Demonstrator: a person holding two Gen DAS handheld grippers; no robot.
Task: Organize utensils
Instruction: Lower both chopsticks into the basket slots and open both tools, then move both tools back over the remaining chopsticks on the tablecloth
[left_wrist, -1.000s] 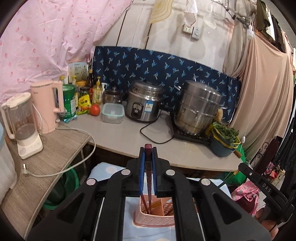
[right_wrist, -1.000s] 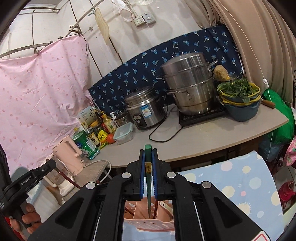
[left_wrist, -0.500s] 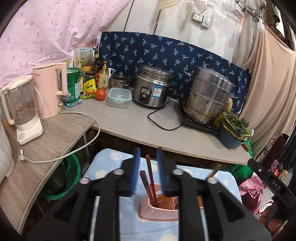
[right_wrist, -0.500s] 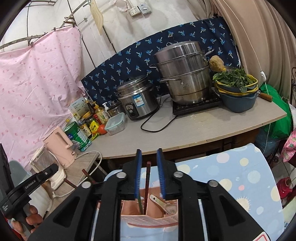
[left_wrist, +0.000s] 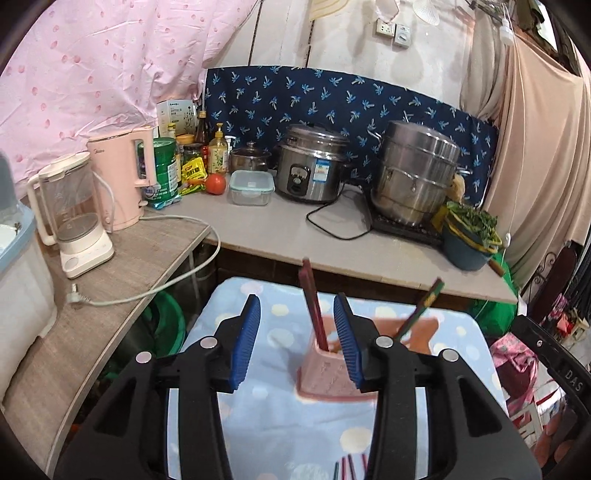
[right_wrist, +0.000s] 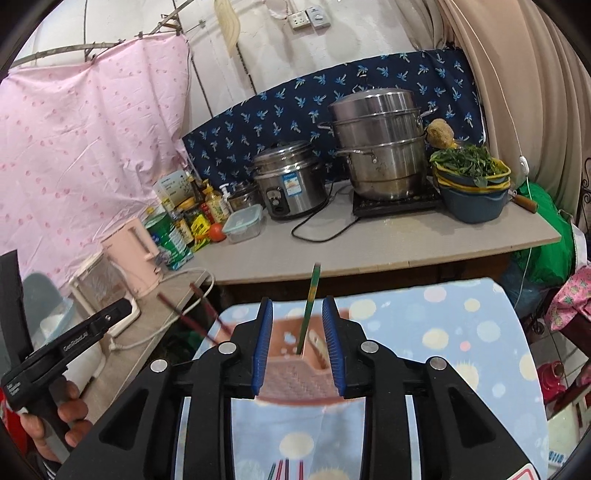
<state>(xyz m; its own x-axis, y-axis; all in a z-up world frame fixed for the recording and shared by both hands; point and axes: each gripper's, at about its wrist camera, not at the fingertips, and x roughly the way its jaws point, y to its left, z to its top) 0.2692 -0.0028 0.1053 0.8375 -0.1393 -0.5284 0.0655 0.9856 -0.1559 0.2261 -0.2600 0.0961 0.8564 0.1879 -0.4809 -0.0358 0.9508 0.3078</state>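
Pink plastic utensil holder (left_wrist: 328, 373) at lower centre holds dark red chopsticks (left_wrist: 313, 306) and a green chopstick (right_wrist: 309, 306). Both grippers' fingers (left_wrist: 245, 343) are apart and widening, clamping nothing; a retreating finger could snag a leaning stick and tip the light holder.

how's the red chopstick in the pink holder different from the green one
The red chopsticks are dark red and, in the left wrist view, lean left; the green chopstick is green and leans right. The red ones stand by the holder's left corner, the green one further right. Both stand loose in the pink holder, touched by neither gripper.
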